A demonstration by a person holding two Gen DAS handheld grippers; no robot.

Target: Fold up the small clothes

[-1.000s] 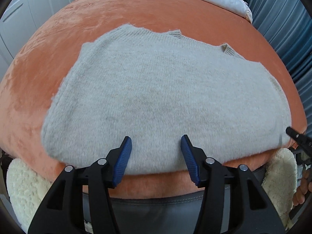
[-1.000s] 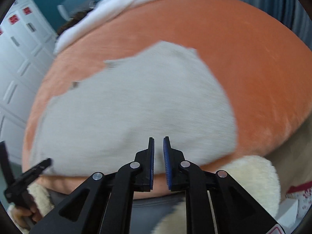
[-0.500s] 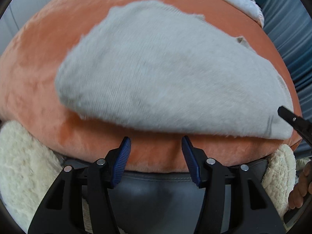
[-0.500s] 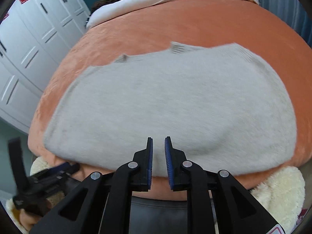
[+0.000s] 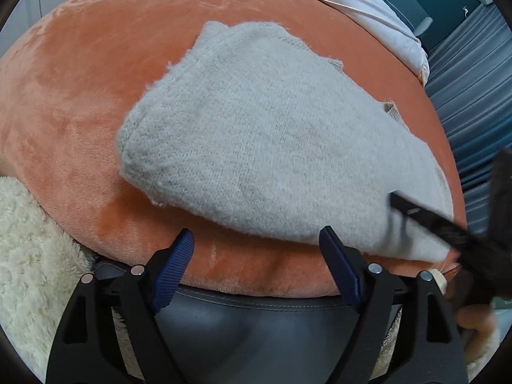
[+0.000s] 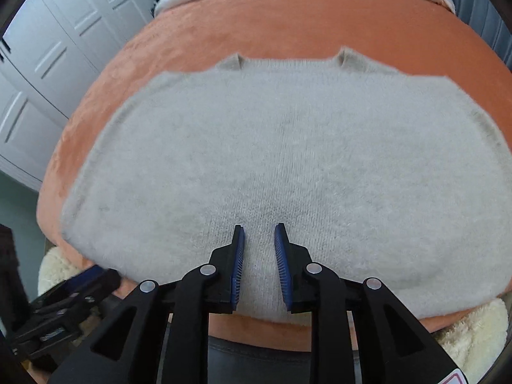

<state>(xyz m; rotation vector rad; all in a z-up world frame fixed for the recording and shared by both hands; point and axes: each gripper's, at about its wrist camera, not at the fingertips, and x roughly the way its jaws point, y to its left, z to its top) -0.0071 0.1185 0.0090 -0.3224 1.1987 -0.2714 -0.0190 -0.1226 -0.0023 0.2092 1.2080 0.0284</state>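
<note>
- At the near edge of the garment, the right gripper point(image 6: 258, 249) has parted its jaws from almost shut half a second ago to a narrow gap, with nothing between them; its fingertips now sit over the knit rather than short of it.
- Beside it on the left, the left gripper point(image 5: 256, 262) stays wide and empty, hanging over the near rim of the orange cushion point(image 5: 64, 96), just short of the cloth.
- Its view has swung, so the grey sweater point(image 6: 288, 160) now lies skewed toward the right gripper point(image 5: 448, 227), which reaches in over the garment's near right corner.
- The sweater lies flat on the cushion, collar at the far side, hem near.
- Judging by this, the right gripper is readying to pinch the hem; no fold is begun.
</note>
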